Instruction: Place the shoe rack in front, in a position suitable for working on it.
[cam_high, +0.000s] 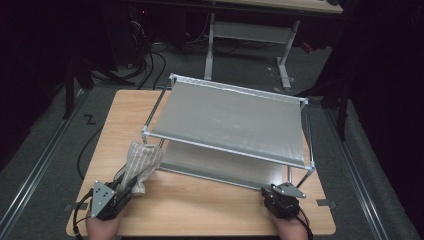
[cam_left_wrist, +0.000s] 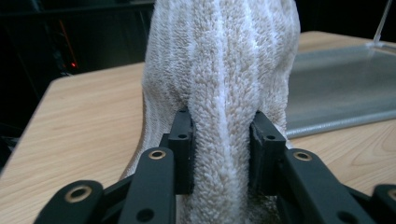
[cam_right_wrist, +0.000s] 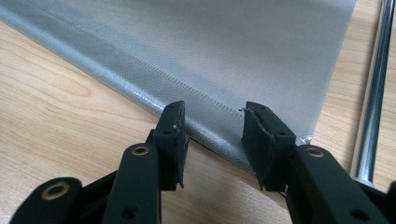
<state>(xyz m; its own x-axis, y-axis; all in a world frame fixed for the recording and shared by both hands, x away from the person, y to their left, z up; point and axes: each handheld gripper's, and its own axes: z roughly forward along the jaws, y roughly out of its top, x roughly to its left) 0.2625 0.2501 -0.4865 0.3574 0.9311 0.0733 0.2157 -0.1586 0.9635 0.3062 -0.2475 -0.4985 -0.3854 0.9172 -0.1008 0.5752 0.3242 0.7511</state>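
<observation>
Cream ribbed terry towel (cam_high: 142, 162), bunched upright at the counter's (cam_high: 200, 210) front left beside the two-tier grey fabric rack (cam_high: 230, 122), could slip from the left gripper's (cam_high: 122, 192) fingers (cam_left_wrist: 182, 140), which pinch it only loosely, while the right gripper's (cam_high: 282, 196) fingers (cam_right_wrist: 173, 135) stand empty and apart.

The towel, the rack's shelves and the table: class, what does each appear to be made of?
Towel: looks like terry cotton, with a looped pile and pale stripes. Shelves: apparently woven synthetic fabric with a matt grey sheen and a stitched hem. Table: wood-grain surface, possibly laminate.
</observation>
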